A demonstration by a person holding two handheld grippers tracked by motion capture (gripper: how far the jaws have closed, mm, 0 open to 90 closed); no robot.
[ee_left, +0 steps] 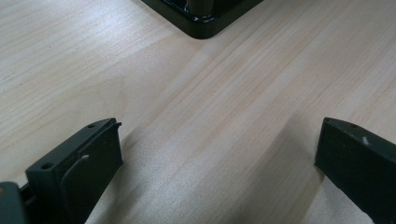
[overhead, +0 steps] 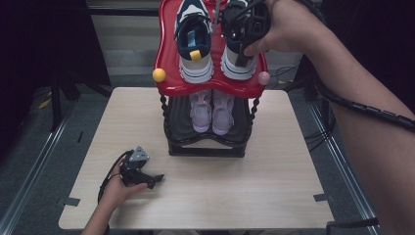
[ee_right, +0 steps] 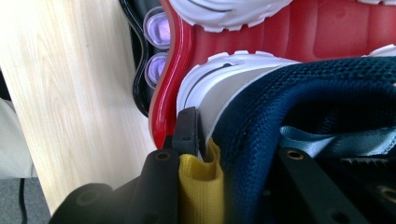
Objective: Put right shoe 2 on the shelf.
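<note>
High view: right tongs hiding navy sneaker's heel.

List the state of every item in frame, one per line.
Right tongs: shut on right sneaker's heel tab.
Left tongs: open, holding nothing, resting low on the table.
Right sneaker: upright on the rack's red top shelf, gripped at the heel.
Left sneaker: upright beside it, untouched.
Pink shoes: paired on the lower black shelf, toes outward.
</note>
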